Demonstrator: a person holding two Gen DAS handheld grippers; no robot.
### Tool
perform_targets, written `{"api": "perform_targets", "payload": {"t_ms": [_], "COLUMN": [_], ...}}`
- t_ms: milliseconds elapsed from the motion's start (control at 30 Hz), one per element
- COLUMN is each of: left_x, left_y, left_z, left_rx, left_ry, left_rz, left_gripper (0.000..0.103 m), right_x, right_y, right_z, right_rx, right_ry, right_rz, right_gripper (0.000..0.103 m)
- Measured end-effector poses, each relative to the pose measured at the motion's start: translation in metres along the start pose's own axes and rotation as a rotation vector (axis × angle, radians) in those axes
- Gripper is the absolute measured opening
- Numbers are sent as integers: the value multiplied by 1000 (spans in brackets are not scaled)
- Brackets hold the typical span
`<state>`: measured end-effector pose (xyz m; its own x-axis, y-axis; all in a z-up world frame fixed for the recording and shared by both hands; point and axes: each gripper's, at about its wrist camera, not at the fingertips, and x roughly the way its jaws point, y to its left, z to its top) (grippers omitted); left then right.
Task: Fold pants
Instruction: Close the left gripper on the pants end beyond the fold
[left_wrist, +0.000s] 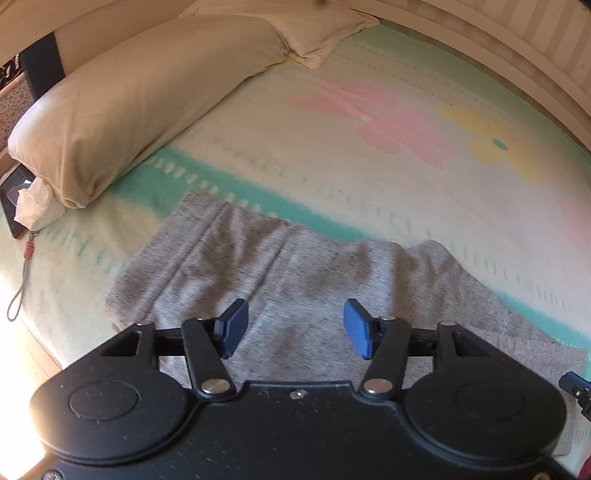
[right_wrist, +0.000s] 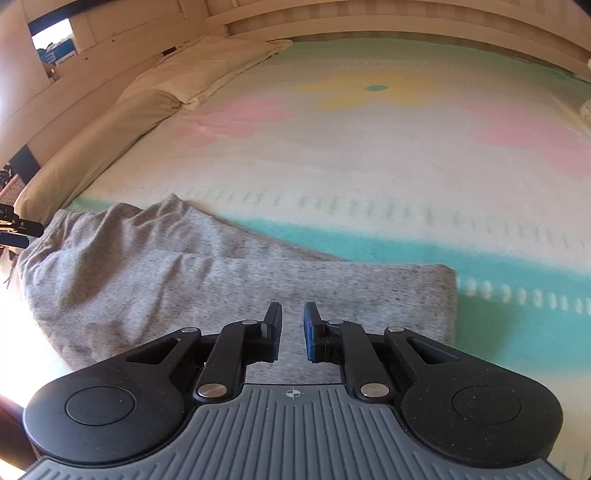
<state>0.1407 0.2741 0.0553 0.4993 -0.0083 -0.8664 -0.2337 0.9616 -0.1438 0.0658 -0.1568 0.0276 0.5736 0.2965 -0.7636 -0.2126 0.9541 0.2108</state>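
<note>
We look down along two hand-held grippers at grey pants lying on a bed with a pastel flowered cover. The pants are already doubled into a rough rectangle near the bed's near edge, with a tidy folded edge toward the right and a rumpled, bunched end toward the left.

Our left gripper hangs above the cloth with its jaws wide apart and nothing between them. Our right gripper shows a narrow gap between its blue pads, also empty, just over the neat end; the blur makes it hard to say whether its tips brush the fabric.

Risks from here, as we judge them: the crumpled left end could get folded in as it lies, locking in creases. A pinch that catches only the top layer would drag the stack apart. The pants sit close to the mattress edge, so a pull toward us could slide them off. A pillow and a phone lie well clear.
</note>
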Motion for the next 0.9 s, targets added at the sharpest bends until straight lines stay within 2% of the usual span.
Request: {"api": "perform_targets", "payload": {"t_ms": [133, 300, 367, 467, 600, 667, 733, 800, 900], "left_x": [1, 4, 10, 24, 25, 24, 29, 38, 52], "left_y": [32, 64, 78, 104, 128, 139, 146, 146, 143], "left_z": [2, -16, -22, -23, -29, -32, -37, -41, -44], "left_rx": [16, 25, -33, -197, -320, -368, -403, -415, -420], "left_ry": [24, 27, 46, 96, 41, 12, 14, 22, 21], "left_rz": [5, -12, -33, -117, -121, -123, -162, -193, -187], "left_gripper": [69, 73, 74, 74, 74, 75, 75, 76, 80], "right_x": [4, 9, 10, 10, 8, 8, 10, 12, 14], "right_y": [18, 32, 36, 43, 50, 52, 52, 53, 56], "right_z": [2, -2, -4, -9, -13, -13, -12, -13, -15], "right_rx": [-39, -76, -90, -117, -165, -160, -147, -146, -153], "right_ry": [6, 29, 36, 41, 43, 43, 45, 45, 45], "right_rz": [47, 76, 81, 91, 86, 95, 107, 110, 117], "right_gripper": [13, 13, 13, 13, 13, 13, 13, 13, 13]}}
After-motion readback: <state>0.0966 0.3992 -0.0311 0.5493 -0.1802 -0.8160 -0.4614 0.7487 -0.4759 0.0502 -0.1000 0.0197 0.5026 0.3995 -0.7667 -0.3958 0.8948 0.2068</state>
